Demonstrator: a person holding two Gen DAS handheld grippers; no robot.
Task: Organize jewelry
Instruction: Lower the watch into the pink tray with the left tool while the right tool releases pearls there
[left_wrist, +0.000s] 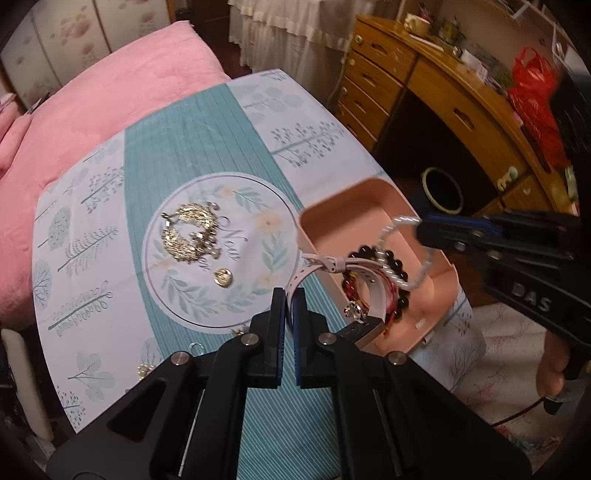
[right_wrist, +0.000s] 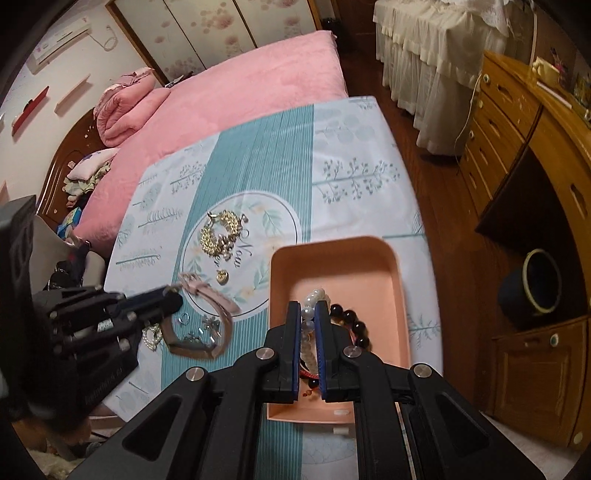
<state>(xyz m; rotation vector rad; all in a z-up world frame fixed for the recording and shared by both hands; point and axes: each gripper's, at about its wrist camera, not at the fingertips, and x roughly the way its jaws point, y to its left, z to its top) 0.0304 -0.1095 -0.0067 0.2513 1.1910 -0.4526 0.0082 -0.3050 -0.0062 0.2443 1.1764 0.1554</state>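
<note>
Left gripper clamps the pink watch strap, right gripper clamps the pale bead bracelet over the pink tray; risk: dangling watch snags tray rim at three o'clock.

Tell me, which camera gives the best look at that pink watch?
The right wrist view. There the pink watch hangs whole from the left gripper, strap, buckle and case all visible above the cloth. In the left wrist view its strap runs from between that gripper's fingers, but beads in the pink tray clutter it.
</note>
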